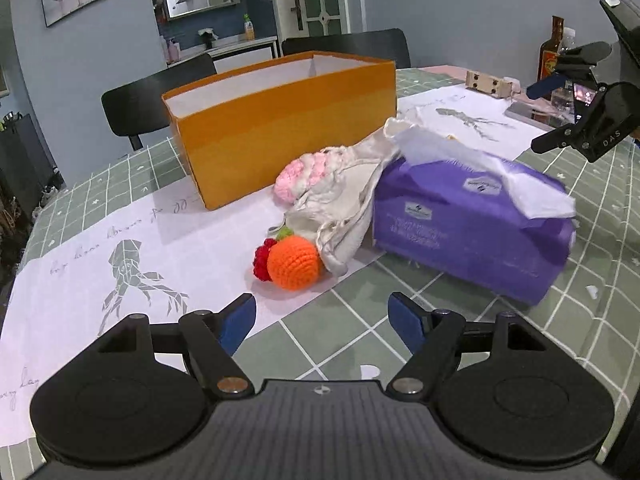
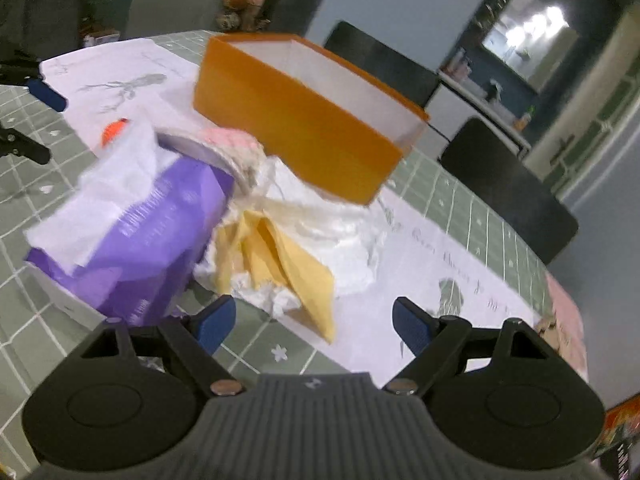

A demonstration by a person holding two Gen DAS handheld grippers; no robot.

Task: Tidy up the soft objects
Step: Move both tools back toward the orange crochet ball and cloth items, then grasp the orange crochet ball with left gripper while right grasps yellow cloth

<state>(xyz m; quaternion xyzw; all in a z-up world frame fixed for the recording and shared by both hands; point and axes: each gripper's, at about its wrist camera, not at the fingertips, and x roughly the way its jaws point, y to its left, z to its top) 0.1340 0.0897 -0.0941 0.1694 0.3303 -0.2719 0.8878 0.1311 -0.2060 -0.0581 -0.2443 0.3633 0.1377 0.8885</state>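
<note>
Left gripper (image 1: 322, 320): jaws stand wide apart, nothing between them, above the green checked tablecloth (image 1: 400, 320). Just ahead of its blue pads lies a crocheted orange ball (image 1: 295, 263) with a red crocheted cluster (image 1: 263, 260) touching its left side. Beyond the ball, a cream cloth bundle (image 1: 344, 208) leans against the purple tissue pack (image 1: 472, 224), which sits ahead and to the right. A pink and white crocheted piece (image 1: 304, 174) rests on the far part of the bundle. Further ahead stands the open orange box (image 1: 280, 132), interior white, no contents visible.

Right gripper (image 2: 314, 322): jaws likewise spread wide, gripping nothing. Directly ahead of its fingertips lies a yellow cloth (image 2: 288, 264) on crumpled white material (image 2: 352, 248). The tissue pack is ahead and to the left, touching that heap. The orange box is beyond the heap. This view is blurred.

From the left wrist view, the right gripper appears at the far right, above the table, clear of all objects.

2 dark chairs (image 1: 136, 104) stand behind the table.
</note>
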